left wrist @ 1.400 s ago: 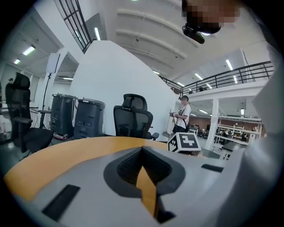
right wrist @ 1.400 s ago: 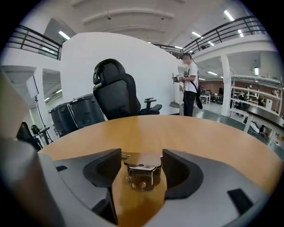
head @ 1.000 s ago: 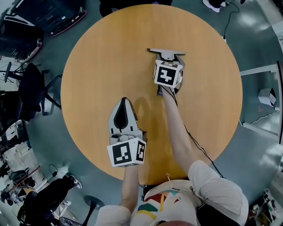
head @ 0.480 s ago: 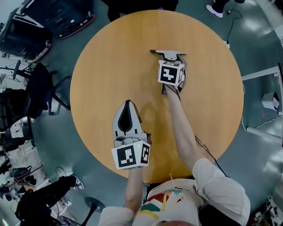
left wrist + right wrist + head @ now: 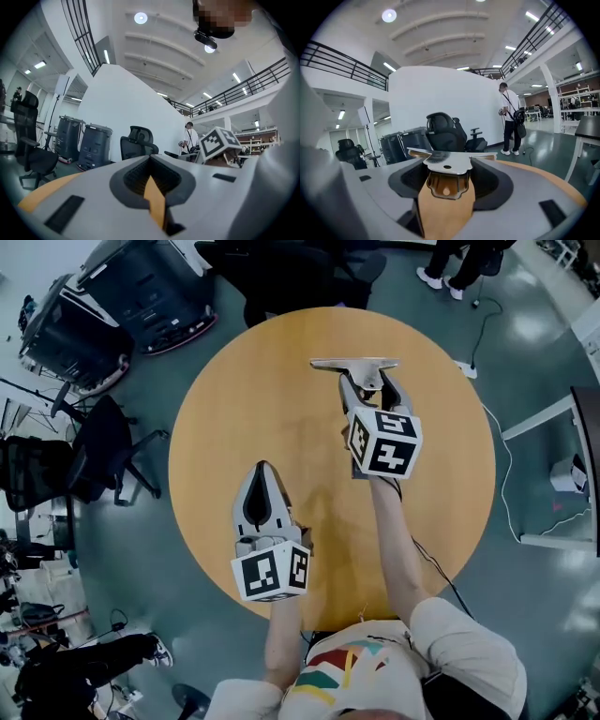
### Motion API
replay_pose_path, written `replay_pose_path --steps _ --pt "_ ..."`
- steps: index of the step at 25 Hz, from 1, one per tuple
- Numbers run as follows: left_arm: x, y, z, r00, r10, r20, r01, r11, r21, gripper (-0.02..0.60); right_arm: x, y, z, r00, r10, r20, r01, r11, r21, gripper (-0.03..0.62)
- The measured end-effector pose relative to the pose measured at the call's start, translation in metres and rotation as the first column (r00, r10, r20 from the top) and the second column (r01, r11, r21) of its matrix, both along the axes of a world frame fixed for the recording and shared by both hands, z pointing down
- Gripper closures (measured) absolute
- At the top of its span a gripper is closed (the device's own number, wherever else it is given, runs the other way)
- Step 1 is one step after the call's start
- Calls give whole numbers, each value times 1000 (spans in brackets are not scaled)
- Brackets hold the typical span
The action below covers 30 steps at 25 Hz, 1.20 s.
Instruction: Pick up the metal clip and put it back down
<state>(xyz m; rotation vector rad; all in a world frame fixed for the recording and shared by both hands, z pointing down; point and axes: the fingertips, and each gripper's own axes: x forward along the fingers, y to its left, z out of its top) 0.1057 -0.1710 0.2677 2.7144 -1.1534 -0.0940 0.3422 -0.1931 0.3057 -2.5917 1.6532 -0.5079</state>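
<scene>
The round wooden surface (image 5: pixel 225 427) has its far rim just beyond the metal clip (image 5: pixel 354 364), which sits in the right tongs (image 5: pixel 364 382) over the far-right part of the wood. A wide stretch of bare wood runs from there to the left rim and back toward the person. The right gripper view shows the clip's flat cross-bar lying across the jaw tips and its brass-toned tab pinched between the closed jaws, with the surface seen below it. The left tongs (image 5: pixel 262 470) hover over the near-left part, well apart from the clip; their jaws meet at the tips with nothing between them, only a sliver of wood showing through the gap behind. Around the surface, black office chairs (image 5: pixel 103 442) stand by the left rim and dark wheeled machines (image 5: pixel 141 287) stand off the far-left side. A cable (image 5: pixel 504 456) trails over the floor at the right. A person (image 5: pixel 512 117) stands beyond the far rim beside another chair (image 5: pixel 445 133). Compared with a second ago, the right tongs' marker cube shows larger and nearer the head camera. The clip has come up with it, while the left tongs keep much the same place.
</scene>
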Motion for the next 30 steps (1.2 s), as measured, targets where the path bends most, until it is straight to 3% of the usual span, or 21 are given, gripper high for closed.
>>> replay_pose_path --steps 6,13,22,28,30 --pt "-22 40 -43 999 -18 -32 19 999 40 538 -52 95 -69 994 -75 -78 82 993 86 322" --pt "-32 83 -76 999 -2 -48 5 998 70 538 -119 182 -96 982 -170 -88 181 974 140 322" --pt "-39 91 -72 998 25 -50 -21 996 81 538 -164 190 -91 966 -231 -118 246 959 138 322" --pt "-43 91 -66 1000 0 -17 1 995 96 538 -167 191 -91 960 -240 -144 258 958 126 322" --pt "-46 91 -69 999 1 -51 4 996 93 538 -166 190 -90 959 -244 -142 262 958 119 322"
